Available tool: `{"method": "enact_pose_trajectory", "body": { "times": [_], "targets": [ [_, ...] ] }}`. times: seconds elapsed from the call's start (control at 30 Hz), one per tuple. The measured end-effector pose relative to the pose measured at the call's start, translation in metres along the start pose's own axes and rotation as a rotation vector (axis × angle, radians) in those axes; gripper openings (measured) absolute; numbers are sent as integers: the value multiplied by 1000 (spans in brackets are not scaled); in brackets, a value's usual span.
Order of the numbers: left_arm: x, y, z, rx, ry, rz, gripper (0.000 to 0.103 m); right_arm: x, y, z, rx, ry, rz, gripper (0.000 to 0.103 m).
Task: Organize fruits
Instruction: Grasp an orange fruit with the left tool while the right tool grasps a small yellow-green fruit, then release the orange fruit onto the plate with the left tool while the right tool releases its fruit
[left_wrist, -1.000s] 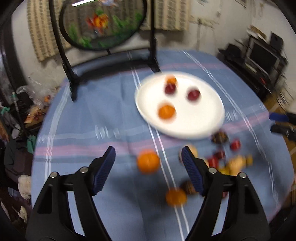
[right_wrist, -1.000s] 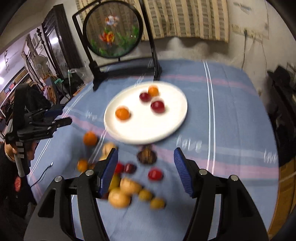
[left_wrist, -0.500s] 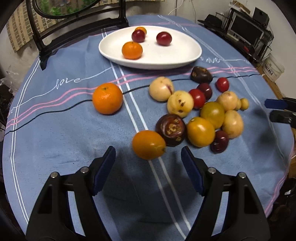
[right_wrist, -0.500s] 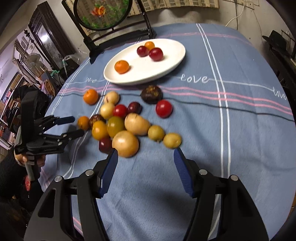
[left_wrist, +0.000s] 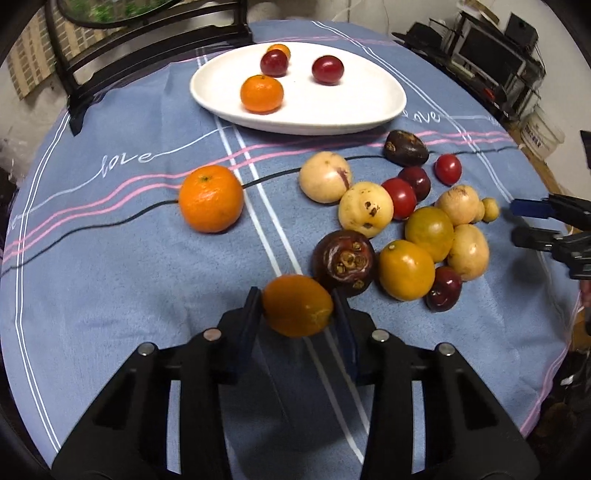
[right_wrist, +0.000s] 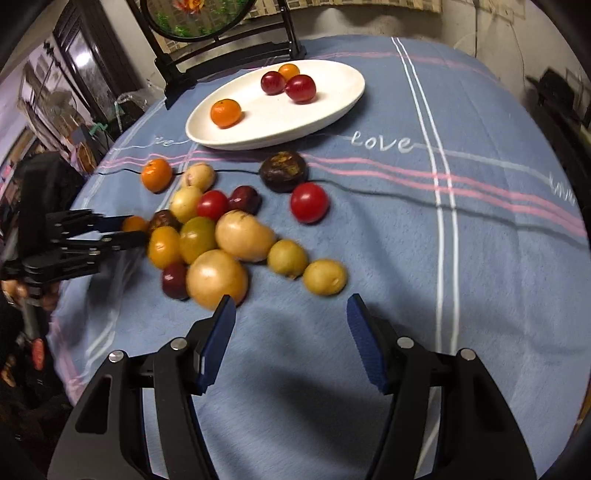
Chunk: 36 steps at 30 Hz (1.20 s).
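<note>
The left gripper (left_wrist: 297, 308) is closing on a small orange fruit (left_wrist: 297, 305) — both pads meet its sides, at the near edge of the loose pile on the blue tablecloth (left_wrist: 110, 295). This looks like the grasp step; next comes a lift and carry to the white plate (left_wrist: 369, 107), clear of the dark fruit (left_wrist: 344, 263) just beside. The right gripper (right_wrist: 291, 332) hovers spread and empty. Half a second ago the left jaws stood wide, the fruit untouched between them.
</note>
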<state>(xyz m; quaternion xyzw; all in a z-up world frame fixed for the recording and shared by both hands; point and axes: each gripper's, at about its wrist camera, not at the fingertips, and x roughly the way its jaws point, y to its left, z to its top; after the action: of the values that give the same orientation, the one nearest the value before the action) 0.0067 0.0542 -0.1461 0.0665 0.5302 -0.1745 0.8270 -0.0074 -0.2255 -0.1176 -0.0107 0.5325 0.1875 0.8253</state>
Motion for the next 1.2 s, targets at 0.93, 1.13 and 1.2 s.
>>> {"method": "enact_pose_trajectory", "body": {
  "times": [0.93,1.13,1.2],
  "targets": [
    [-39,0,3,-88,-61,-13,40,-9,-16,1,-10,-20,39,28],
    [-43,-6,5,-83,-55,16,40,-21,0,-6,22,-52,107,28],
    [-42,-10,8,-74,-40,53,40,-25,8,-5,31,-69,135,28]
  ]
}}
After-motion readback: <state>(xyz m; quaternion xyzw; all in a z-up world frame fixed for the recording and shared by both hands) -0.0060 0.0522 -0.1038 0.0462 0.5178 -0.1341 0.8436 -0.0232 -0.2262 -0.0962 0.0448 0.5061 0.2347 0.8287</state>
